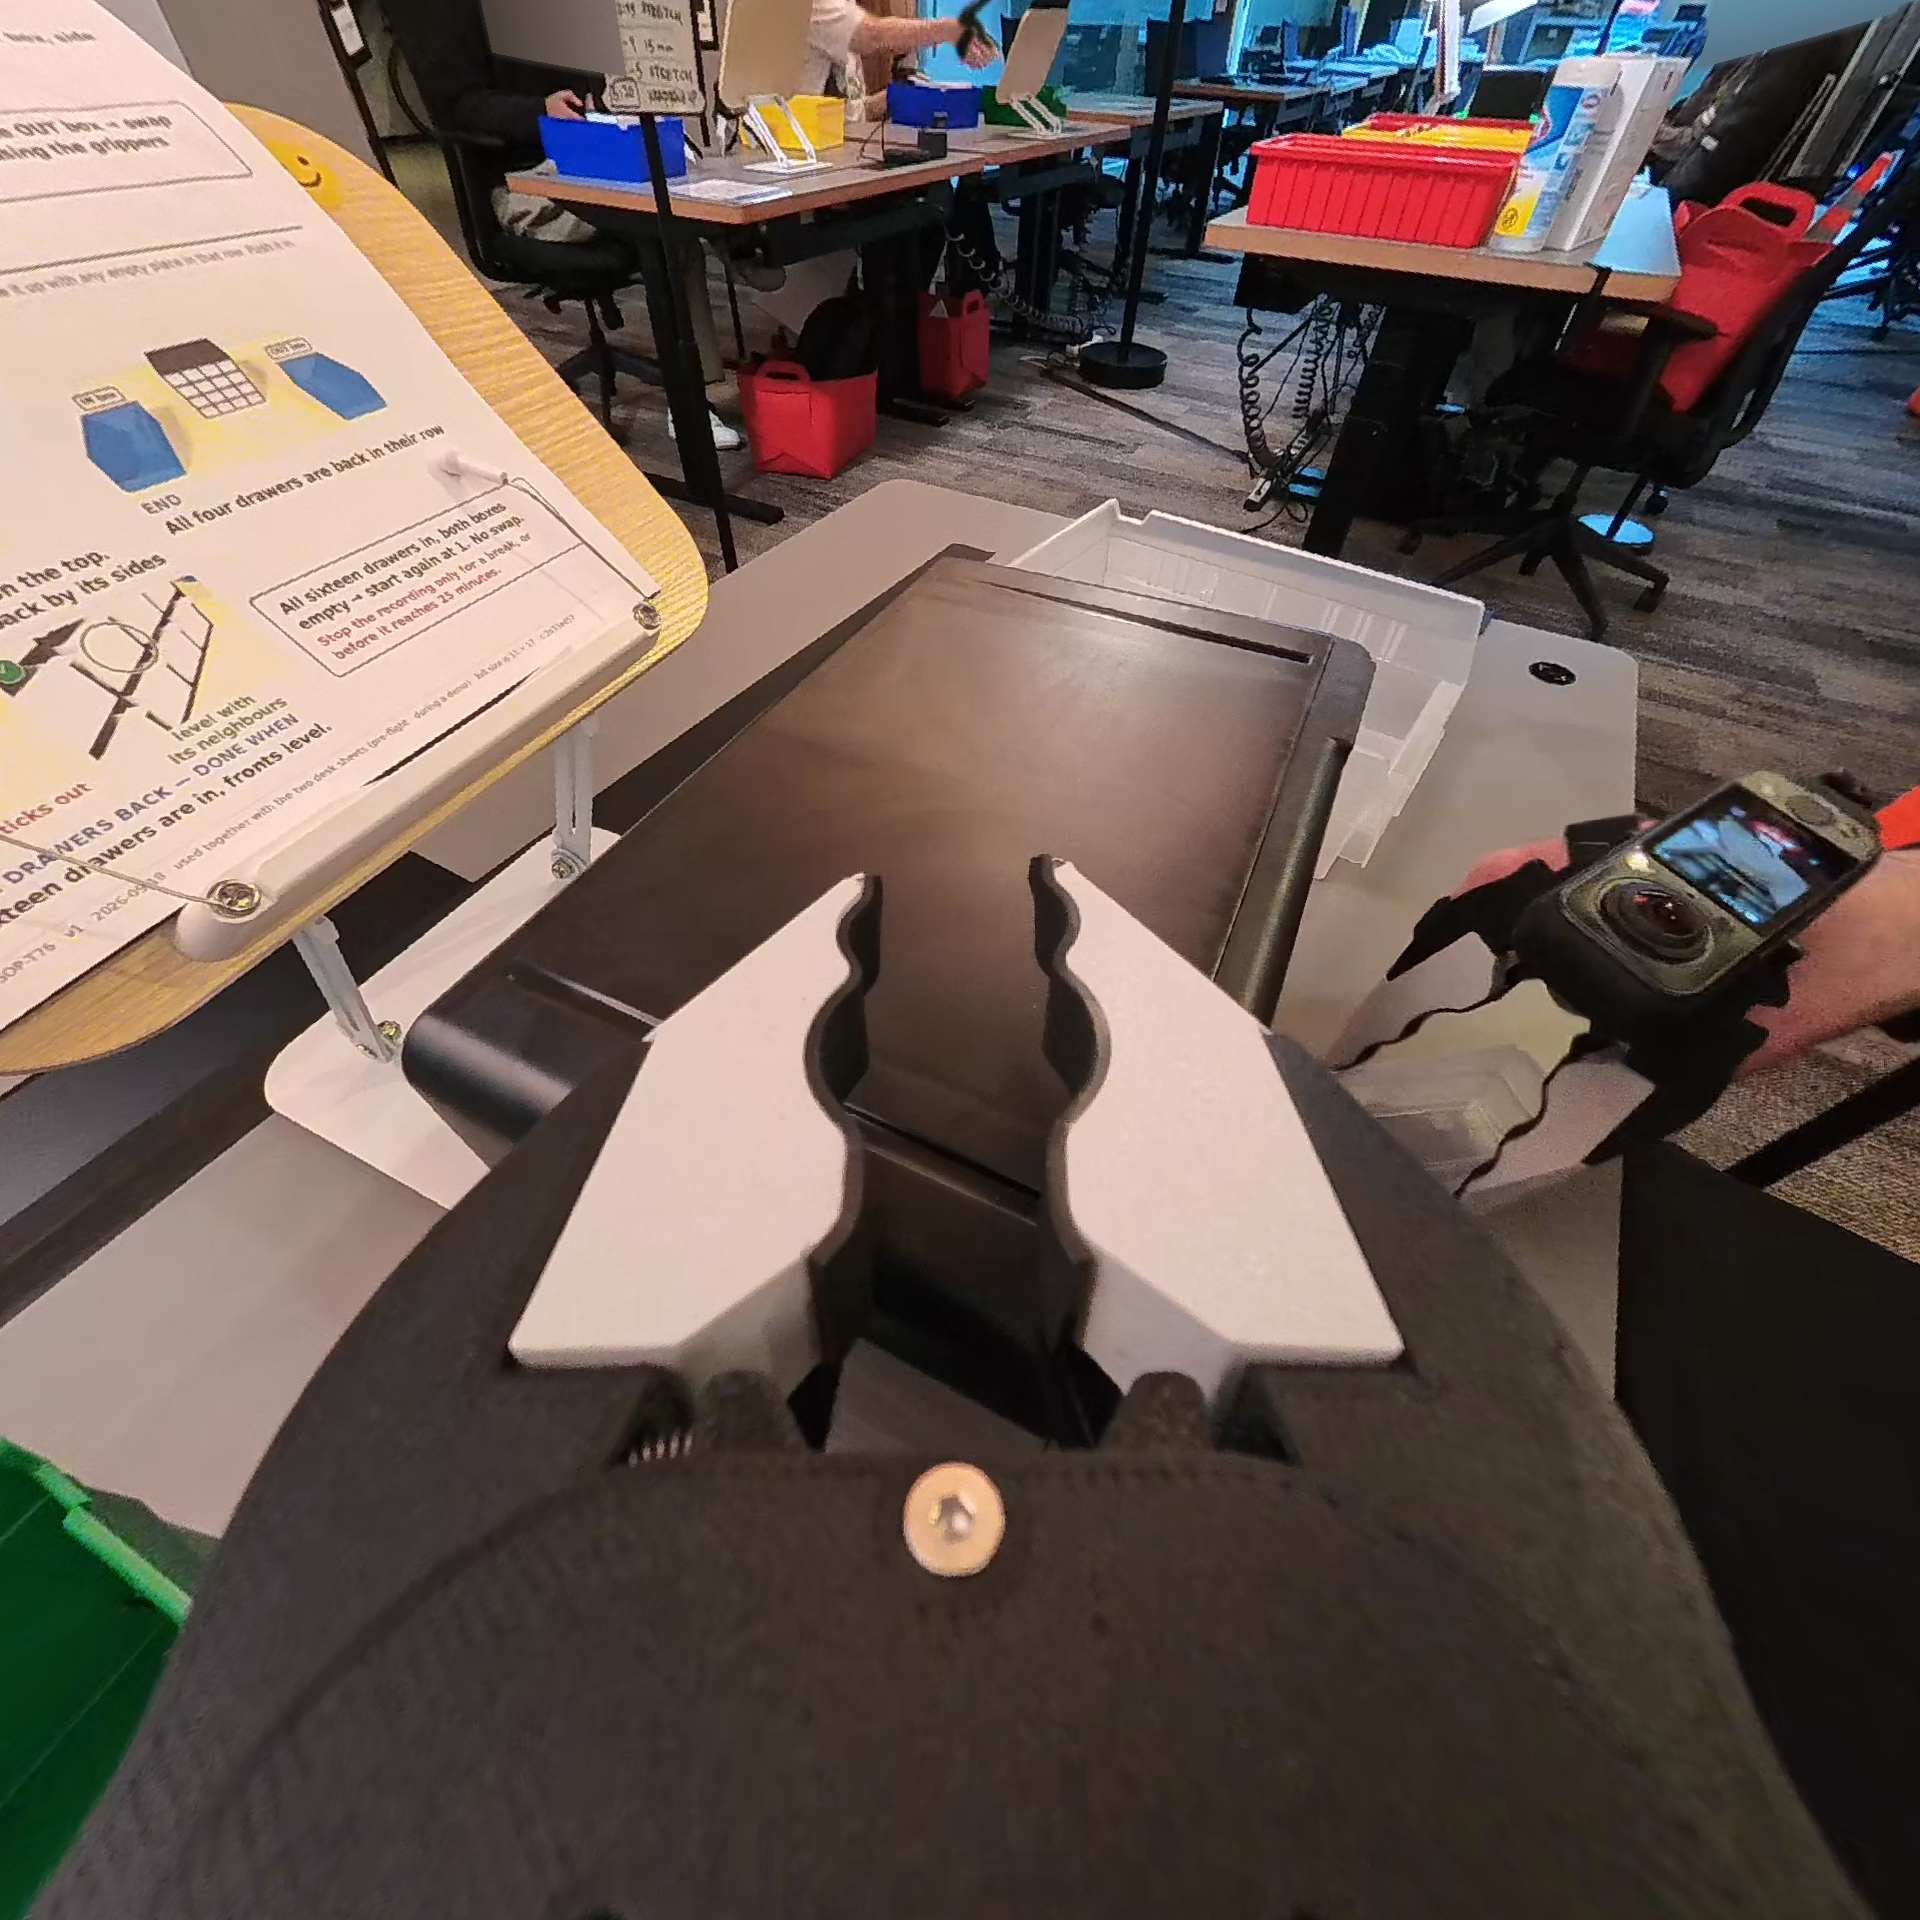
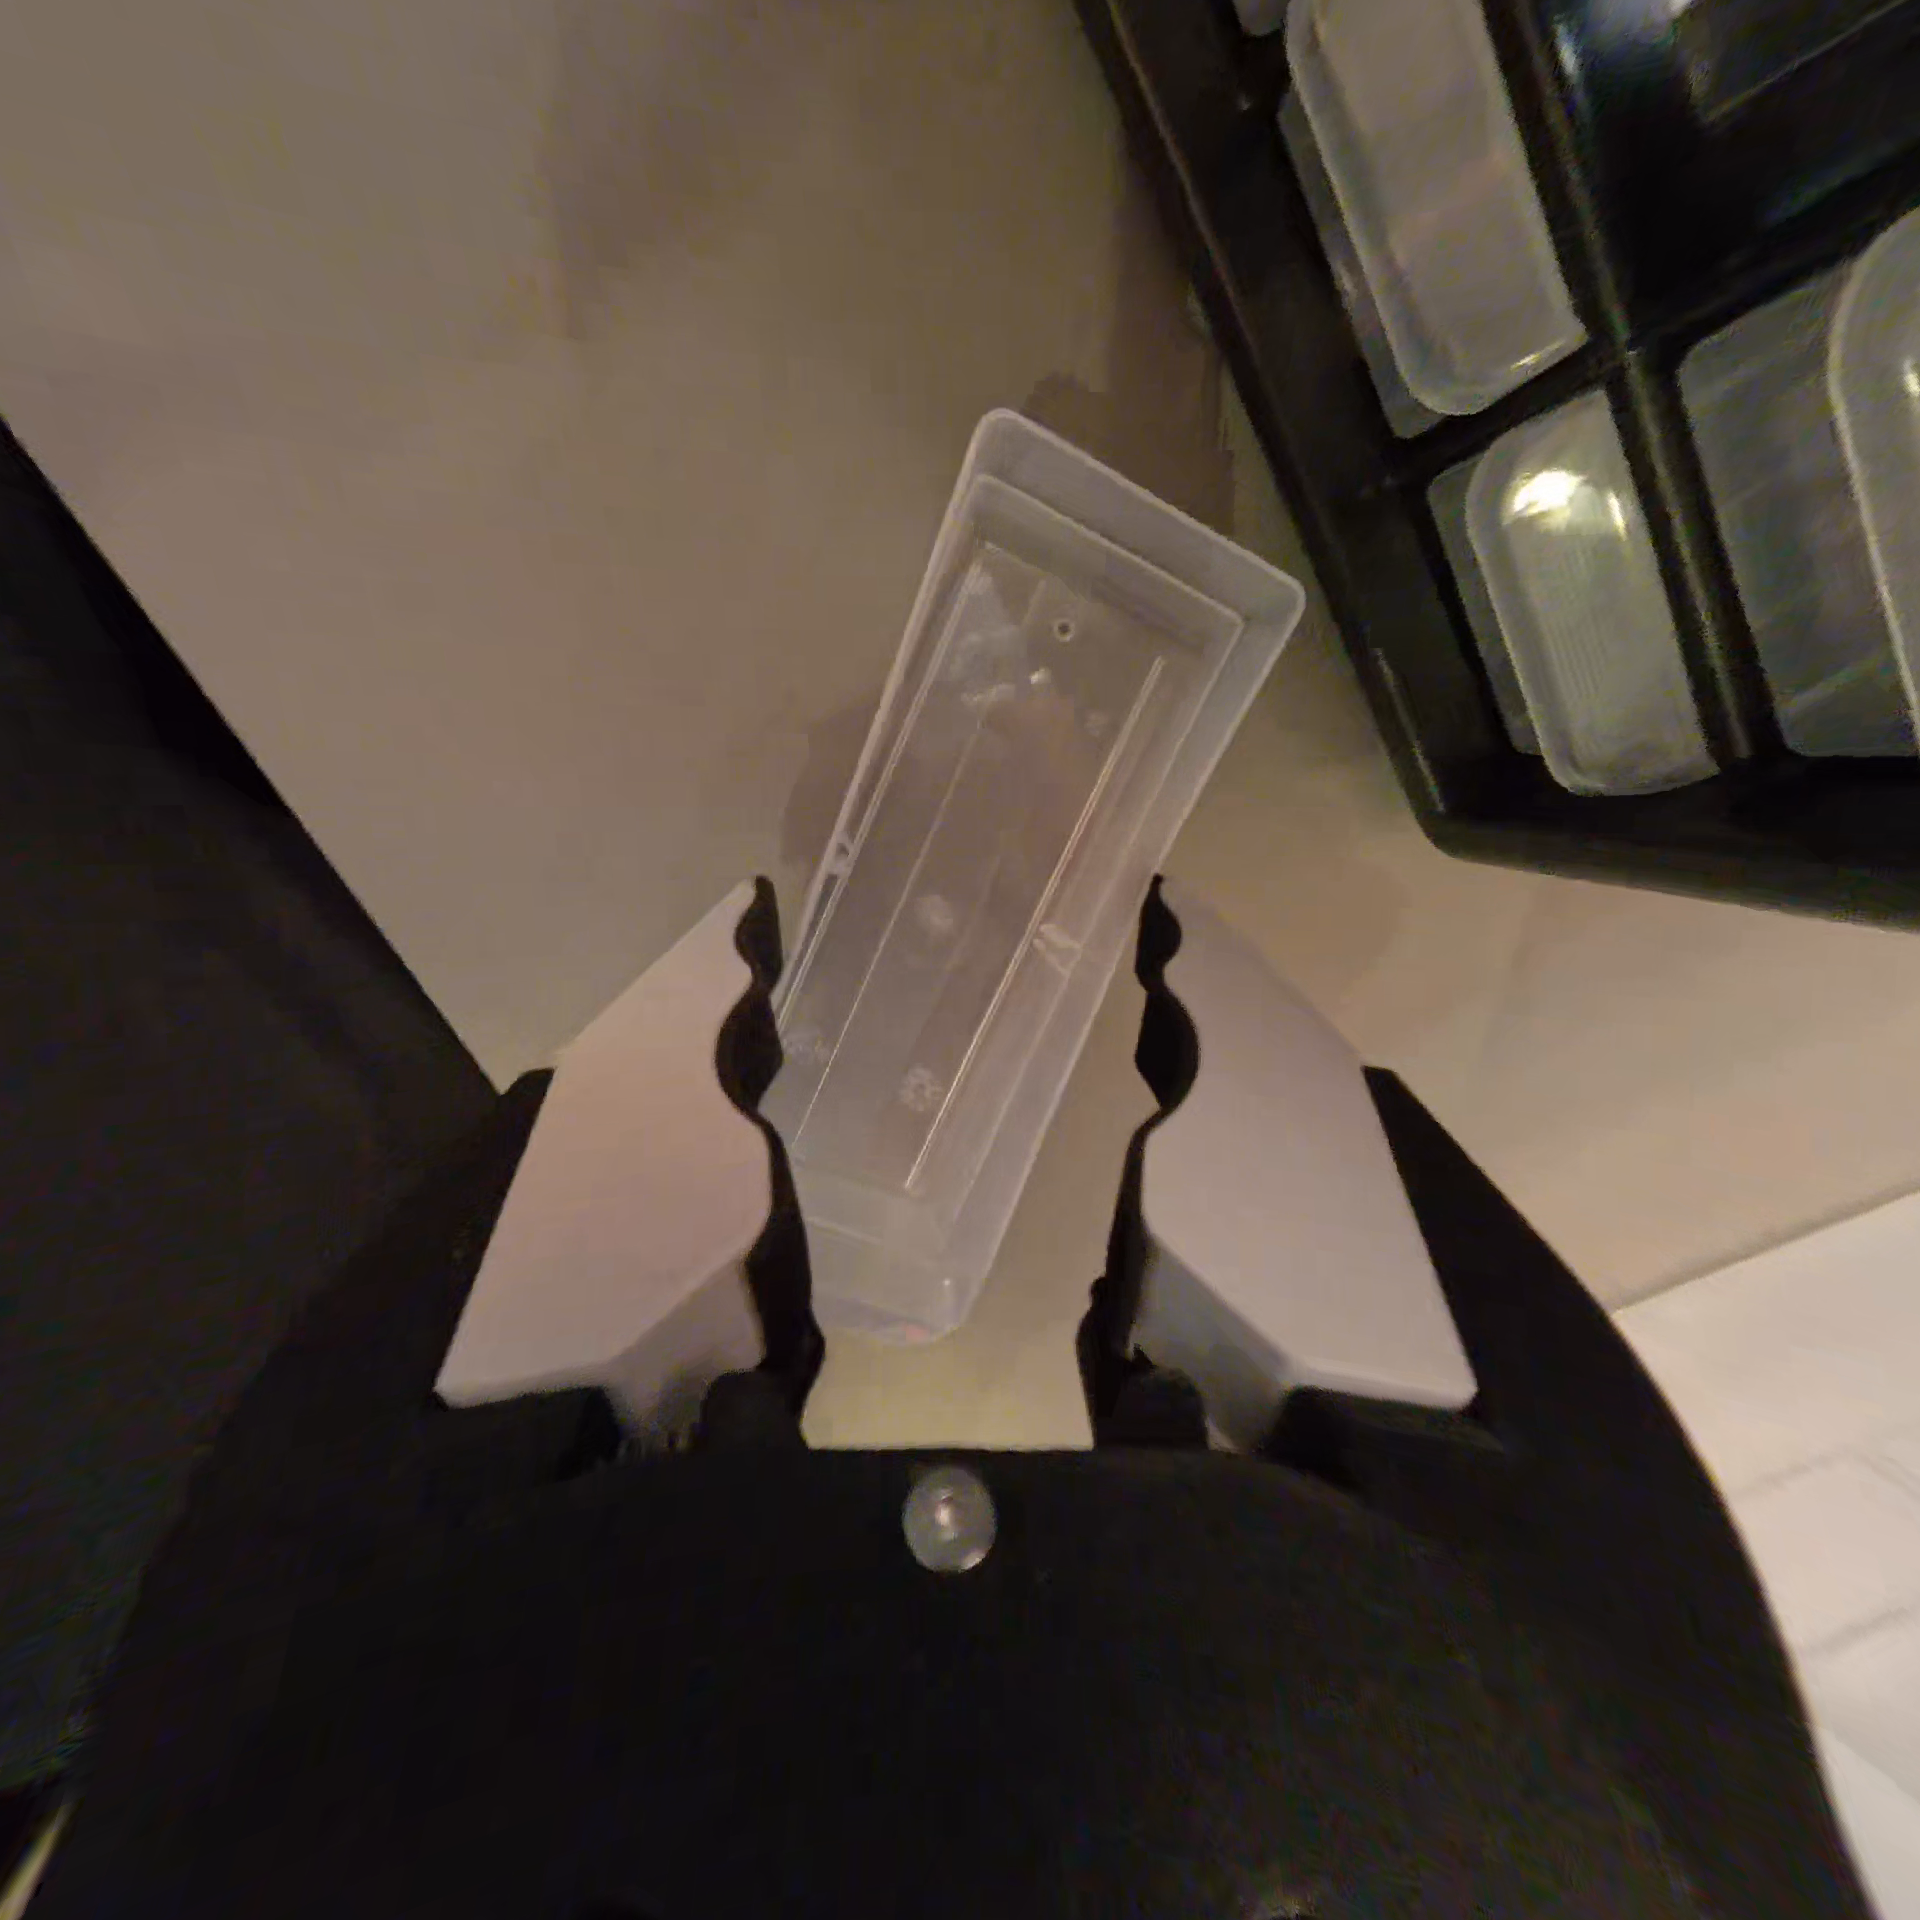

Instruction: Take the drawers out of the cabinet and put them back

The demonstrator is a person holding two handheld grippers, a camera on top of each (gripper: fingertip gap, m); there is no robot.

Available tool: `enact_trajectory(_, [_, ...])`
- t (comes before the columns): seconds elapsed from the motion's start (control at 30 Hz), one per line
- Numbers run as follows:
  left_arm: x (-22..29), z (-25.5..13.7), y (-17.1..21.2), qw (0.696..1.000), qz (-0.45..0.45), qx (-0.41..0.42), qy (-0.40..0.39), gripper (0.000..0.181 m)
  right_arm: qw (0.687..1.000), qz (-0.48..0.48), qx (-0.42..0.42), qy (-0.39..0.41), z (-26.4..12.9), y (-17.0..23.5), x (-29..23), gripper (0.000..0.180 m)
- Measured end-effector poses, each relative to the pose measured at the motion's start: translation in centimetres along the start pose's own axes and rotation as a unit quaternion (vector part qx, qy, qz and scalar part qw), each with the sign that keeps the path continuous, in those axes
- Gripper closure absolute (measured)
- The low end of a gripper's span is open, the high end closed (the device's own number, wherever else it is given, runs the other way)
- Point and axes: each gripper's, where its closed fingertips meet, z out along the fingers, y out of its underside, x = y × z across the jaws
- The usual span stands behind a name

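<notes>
Right wrist view: a clear, long, rectangular plastic drawer (image 2: 997,883) is seen lying on the pale tabletop (image 2: 520,468), its open side up and its near end set between the two fingers of the right gripper (image 2: 954,904). The fingers are spread wide; the left one appears to touch the drawer's side, while a gap shows at the right one, so the drawer is judged to be not clamped. At the upper right, the black plastic cabinet (image 2: 1351,540) with a grid of compartments is seen just beside the drawer's far corner, with translucent drawers (image 2: 1579,623) seated in the visible slots.

In the left wrist view, the left gripper (image 1: 954,899) is held above the cabinet's flat dark top (image 1: 1039,748), its fingers parted moderately with nothing between them. A white plastic bin (image 1: 1299,613) is seen behind the cabinet, and the right gripper (image 1: 1475,1049) is seen low at the cabinet's right side. A printed sheet on a wooden stand (image 1: 582,436) stands to the left, and a green bin (image 1: 62,1621) shows at the lower left corner.

The step in hand is judged to be either the setting down or the picking up of one removed drawer; which of the two cannot be told. If a return is intended, a closing of the fingers on the drawer's sides is called for next, then a turning to line it up with an empty slot.
</notes>
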Motion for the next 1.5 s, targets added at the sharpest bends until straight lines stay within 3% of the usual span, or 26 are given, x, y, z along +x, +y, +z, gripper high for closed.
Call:
enact_trajectory(0.03, [0.0, 0.0, 0.0, 1.000, 0.000, 0.001, 0.001, 0.152, 1.000, -0.014, -0.005, -0.004, -0.1, 0.2, -0.1, 0.114])
enact_trajectory(0.17, [0.0, -0.1, 0.0, 1.000, -0.001, 0.002, 0.003, 0.152, 0.997, -0.080, 0.008, -0.010, -1.9, 0.5, -0.3, 0.118])
enact_trajectory(0.27, [0.0, -0.1, 0.0, 1.000, -0.002, 0.003, 0.003, 0.153, 0.993, -0.118, 0.024, -0.013, -5.8, 1.6, 0.6, 0.119])
enact_trajectory(0.37, [0.0, -0.1, 0.0, 1.000, -0.002, 0.002, 0.003, 0.153, 0.990, -0.130, 0.041, 0.035, -11.5, 3.7, 4.6, 0.119])
enact_trajectory(0.5, [0.0, 0.0, 0.0, 1.000, -0.003, 0.002, 0.004, 0.152, 0.981, -0.101, 0.038, 0.163, -17.3, 7.2, 13.5, 0.120])
enact_trajectory(0.6, [0.0, 0.0, 0.0, 1.000, -0.003, 0.002, 0.002, 0.153, 0.972, -0.093, -0.046, 0.211, -17.1, 11.5, 19.6, 0.121])
enact_trajectory(0.77, [0.0, -0.1, 0.0, 1.000, -0.005, 0.003, -0.001, 0.153, 0.973, -0.131, -0.140, 0.132, -11.0, 15.6, 22.8, 0.120])
enact_trajectory(0.97, [0.0, -0.1, 0.0, 1.000, -0.006, 0.004, -0.002, 0.153, 0.963, -0.181, -0.185, 0.073, -4.9, 16.9, 24.1, 0.117])
enact_trajectory(1.07, [0.0, -0.1, 0.0, 1.000, -0.007, 0.005, -0.001, 0.153, 0.949, -0.204, -0.208, 0.123, -4.1, 16.5, 26.4, 0.114])
enact_trajectory(1.1, [0.0, -0.1, 0.0, 1.000, -0.007, 0.005, -0.001, 0.153, 0.939, -0.212, -0.218, 0.160, -4.3, 16.2, 27.7, 0.116])
enact_trajectory(1.23, [0.0, -0.1, 0.0, 1.000, -0.006, 0.005, 0.000, 0.153, 0.931, -0.198, -0.219, 0.215, -5.1, 15.0, 29.5, 0.085])
enact_trajectory(1.37, [0.0, -0.1, 0.0, 1.000, -0.006, 0.005, 0.000, 0.153, 0.931, -0.147, -0.205, 0.265, -9.2, 14.3, 29.9, 0.096])
enact_trajectory(1.5, [0.0, -0.1, 0.0, 1.000, -0.006, 0.005, 0.001, 0.153, 0.932, -0.142, -0.052, 0.330, -16.4, 8.2, 25.3, 0.129])
